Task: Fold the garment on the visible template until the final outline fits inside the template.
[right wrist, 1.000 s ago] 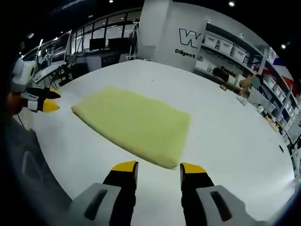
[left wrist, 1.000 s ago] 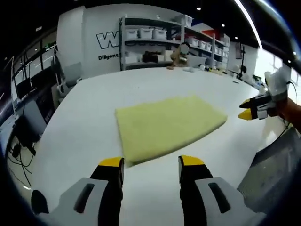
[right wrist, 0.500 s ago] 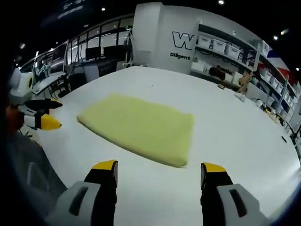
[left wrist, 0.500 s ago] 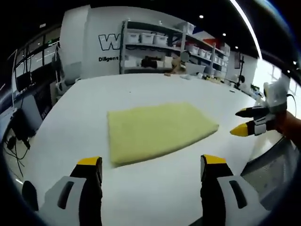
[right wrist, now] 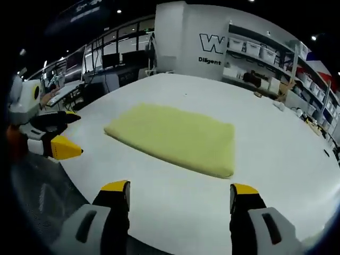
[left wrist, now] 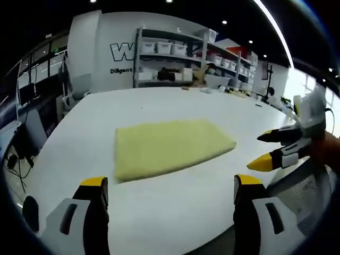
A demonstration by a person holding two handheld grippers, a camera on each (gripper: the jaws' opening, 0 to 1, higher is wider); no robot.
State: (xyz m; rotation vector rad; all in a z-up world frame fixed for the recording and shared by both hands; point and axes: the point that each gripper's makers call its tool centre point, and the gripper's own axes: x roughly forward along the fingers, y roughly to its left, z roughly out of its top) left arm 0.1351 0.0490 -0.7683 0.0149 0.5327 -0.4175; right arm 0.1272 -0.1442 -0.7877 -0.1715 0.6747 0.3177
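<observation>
A pale yellow garment [left wrist: 170, 147] lies folded into a flat rectangle on the white table [left wrist: 159, 210]; the right gripper view has the same garment [right wrist: 175, 137] mid-table. My left gripper [left wrist: 169, 186] stands open near the table's front edge, short of the garment, nothing between its yellow-tipped jaws. My right gripper [right wrist: 179, 188] is likewise open and empty, well back from the cloth. The right gripper [left wrist: 271, 150] enters the left gripper view from the right; the left gripper [right wrist: 62, 134] enters the right gripper view from the left. I cannot make out a template outline.
Shelving with white bins [left wrist: 170, 53] lines the far wall under large lettering. Desks with monitors [right wrist: 114, 58] stand beyond the table's far-left side. A dark chair back [left wrist: 311, 183] sits off the table's edge at right. Small items [left wrist: 212, 89] rest at the far table end.
Both grippers' jaws have spread wide from a narrow gap. Both have drawn back from the garment toward the table's edge. The garment lies as before.
</observation>
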